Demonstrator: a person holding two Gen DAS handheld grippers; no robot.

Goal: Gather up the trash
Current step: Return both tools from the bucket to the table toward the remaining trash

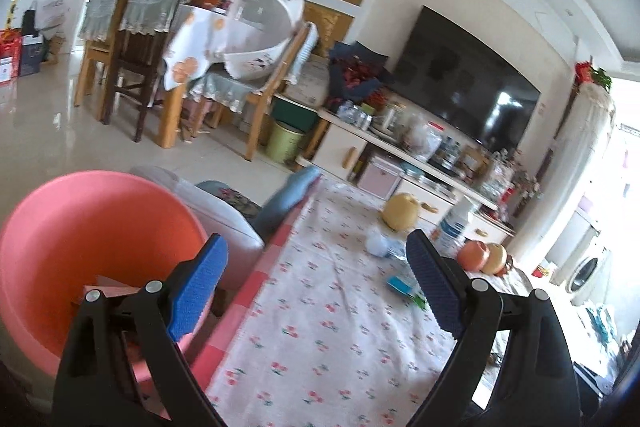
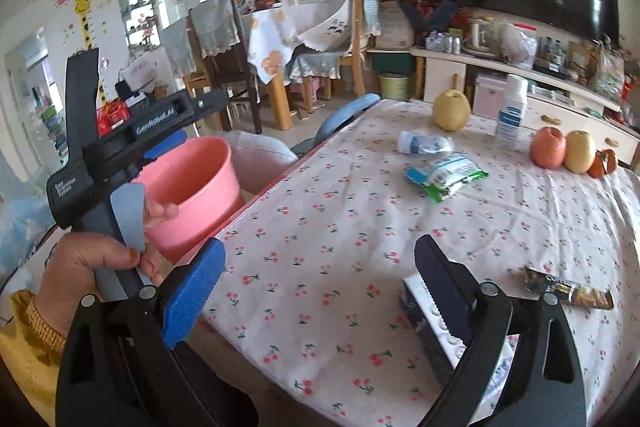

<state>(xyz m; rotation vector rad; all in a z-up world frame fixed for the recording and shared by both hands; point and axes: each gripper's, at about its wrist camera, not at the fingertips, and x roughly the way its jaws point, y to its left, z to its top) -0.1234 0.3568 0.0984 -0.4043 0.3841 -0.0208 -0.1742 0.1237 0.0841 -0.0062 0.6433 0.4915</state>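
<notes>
Spread wide and gripping nothing, my right gripper (image 2: pixel 316 271) hangs over the cherry-print tablecloth (image 2: pixel 320 227), a flat box (image 2: pixel 420 303) just under its far finger. My left gripper (image 1: pixel 316 267), equally spread, hovers at the pink bin (image 1: pixel 80 227). Beyond lie a green-white wrapper (image 2: pixel 446 175), a crumpled packet (image 2: pixel 424 143) and a brown wrapper (image 2: pixel 568 289).
</notes>
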